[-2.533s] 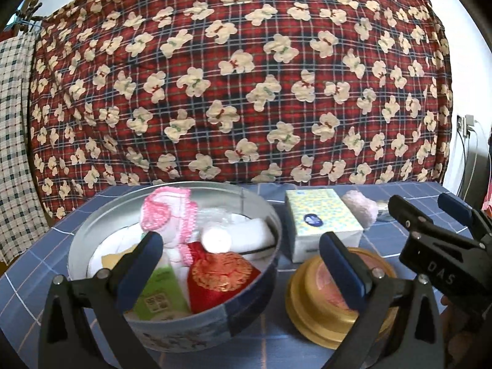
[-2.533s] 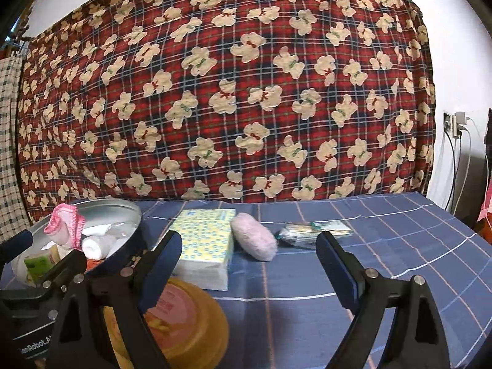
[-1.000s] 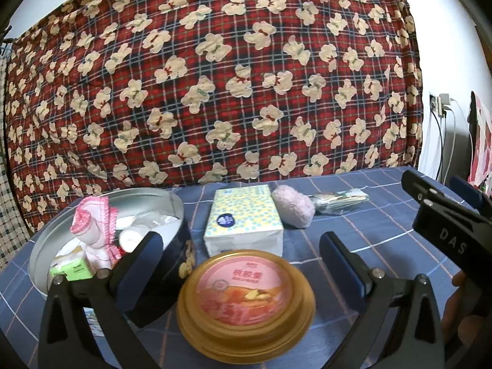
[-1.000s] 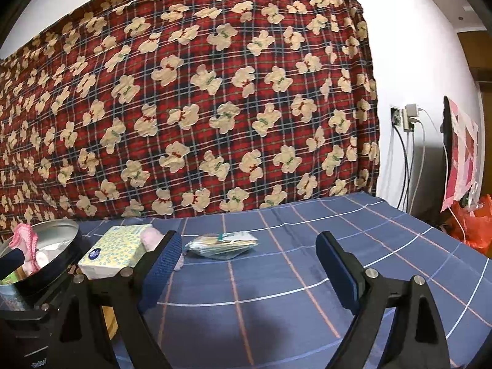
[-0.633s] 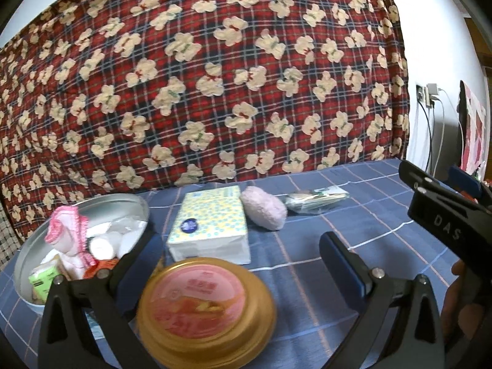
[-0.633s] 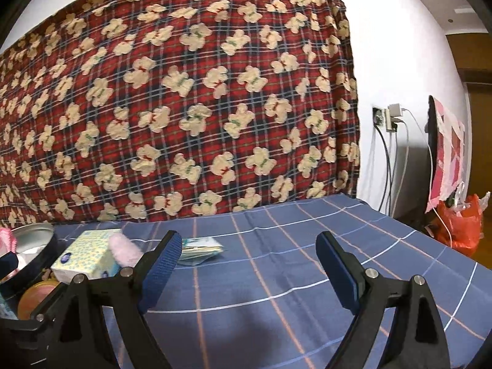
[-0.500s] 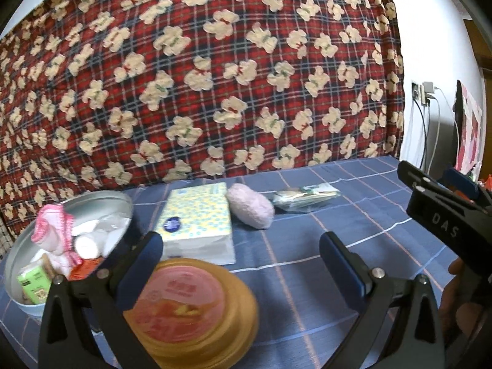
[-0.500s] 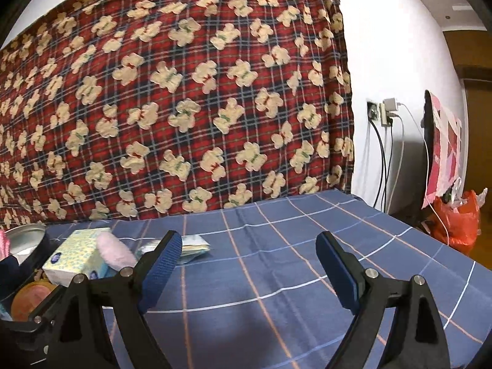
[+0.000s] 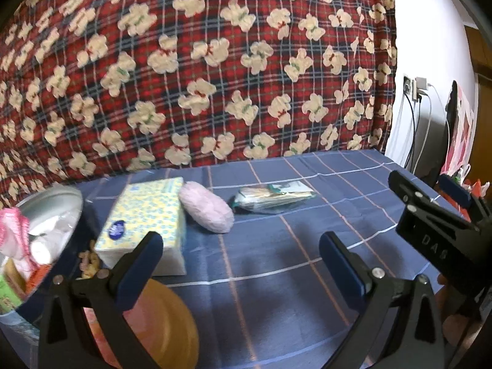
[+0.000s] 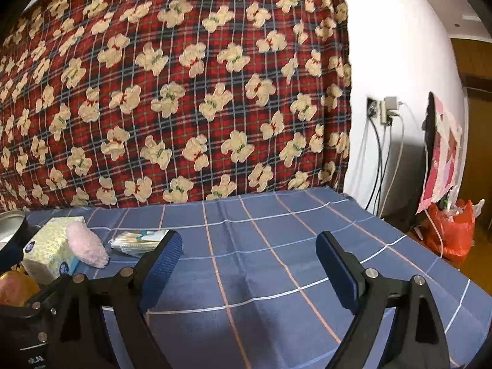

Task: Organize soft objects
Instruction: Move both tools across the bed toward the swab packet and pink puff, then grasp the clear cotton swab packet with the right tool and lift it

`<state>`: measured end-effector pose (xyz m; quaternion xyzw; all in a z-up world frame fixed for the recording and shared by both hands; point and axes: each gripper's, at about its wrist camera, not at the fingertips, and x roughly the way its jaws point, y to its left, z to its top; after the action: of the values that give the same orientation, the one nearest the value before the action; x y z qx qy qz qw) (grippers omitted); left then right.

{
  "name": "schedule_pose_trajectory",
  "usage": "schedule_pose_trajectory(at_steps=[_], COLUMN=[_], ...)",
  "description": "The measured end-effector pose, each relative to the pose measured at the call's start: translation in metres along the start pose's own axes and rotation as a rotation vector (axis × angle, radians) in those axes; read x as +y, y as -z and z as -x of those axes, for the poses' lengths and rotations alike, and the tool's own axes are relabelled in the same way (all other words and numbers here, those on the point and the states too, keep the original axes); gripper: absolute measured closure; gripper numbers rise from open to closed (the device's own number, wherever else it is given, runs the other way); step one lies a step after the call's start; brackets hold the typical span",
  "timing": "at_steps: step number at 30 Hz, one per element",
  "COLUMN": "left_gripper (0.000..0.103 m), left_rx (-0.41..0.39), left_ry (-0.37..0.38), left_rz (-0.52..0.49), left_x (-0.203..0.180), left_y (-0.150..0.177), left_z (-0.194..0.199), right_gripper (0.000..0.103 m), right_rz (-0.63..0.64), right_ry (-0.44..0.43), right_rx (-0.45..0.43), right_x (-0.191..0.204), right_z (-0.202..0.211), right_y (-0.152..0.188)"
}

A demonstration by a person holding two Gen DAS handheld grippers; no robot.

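Note:
A round metal tin [image 9: 66, 204] holding several soft items stands at the far left; its rim also shows in the right wrist view [image 10: 12, 215]. A yellow tissue pack [image 9: 144, 215] [image 10: 49, 247], a fluffy pink puff [image 9: 206, 212] [image 10: 86, 244] and a clear packet of cotton swabs [image 9: 273, 198] [image 10: 138, 241] lie on the blue checked cloth. A gold lid [image 9: 160, 323] [image 10: 15, 287] lies under my left gripper [image 9: 240, 264], which is open and empty. My right gripper [image 10: 249, 264] is open and empty, right of all the objects.
The table's blue cloth [image 10: 292, 261] ends at a right edge [image 10: 430, 261]. A red bear-print blanket [image 10: 169, 92] hangs behind. Cables and a wall socket [image 10: 381, 110] and a red bag [image 10: 455, 230] are at the right.
Both grippers have swung to the right, away from the tin. The tin and lid have slid toward the left edge of both views. Both grippers stay open.

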<state>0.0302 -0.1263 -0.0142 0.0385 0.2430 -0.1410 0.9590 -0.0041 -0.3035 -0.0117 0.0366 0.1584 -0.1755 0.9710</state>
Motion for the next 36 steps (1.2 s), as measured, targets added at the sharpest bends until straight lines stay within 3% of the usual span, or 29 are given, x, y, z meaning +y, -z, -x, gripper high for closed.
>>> schedule_pose_trajectory(at_steps=[2,6,11,15,21,27,29,30,31,34,36], left_gripper=[0.0,0.0,0.0,0.0,0.0,0.0,0.0,0.0,0.0,0.0,0.0], left_rx=[0.011,-0.009,-0.016,-0.001,-0.003,0.051,0.042,0.038,0.037,0.036,0.033], left_ry=[0.007,-0.056,-0.156,-0.159,-0.193,-0.174,-0.173,-0.171,-0.167,-0.162,-0.159], left_rz=[0.017,0.042,0.078,0.127,0.137,0.162,0.171,0.176,0.18,0.184,0.188], left_x=[0.002,0.015,0.038,0.049,0.052,0.055,0.057,0.057,0.058,0.059,0.059], left_y=[0.0,-0.002,-0.007,-0.005,-0.005,-0.002,-0.003,-0.003,-0.003,-0.004,-0.004], left_z=[-0.004,-0.002,0.001,0.0,-0.001,-0.009,-0.007,-0.006,-0.005,-0.004,-0.003], right_gripper=[0.012,0.012,0.012,0.012,0.012,0.011,0.016,0.031,0.039,0.051,0.054], right_rz=[0.014,0.021,-0.009,-0.012,-0.274,-0.399,-0.368,-0.34,-0.309,-0.265,-0.263], right_ry=[-0.012,-0.081,-0.22,-0.323,-0.418,-0.388,-0.375,-0.37,-0.375,-0.385,-0.399], right_rx=[0.025,0.107,0.249,0.349,0.557,0.561,0.559,0.563,0.578,0.542,0.53], right_x=[0.001,0.008,0.031,0.057,0.063,0.074,0.087,0.092,0.097,0.102,0.099], right_z=[-0.01,-0.036,-0.081,-0.106,-0.135,-0.156,-0.161,-0.163,-0.167,-0.164,-0.163], right_y=[-0.001,-0.004,-0.008,-0.005,0.012,0.007,0.004,0.004,0.005,0.003,0.001])
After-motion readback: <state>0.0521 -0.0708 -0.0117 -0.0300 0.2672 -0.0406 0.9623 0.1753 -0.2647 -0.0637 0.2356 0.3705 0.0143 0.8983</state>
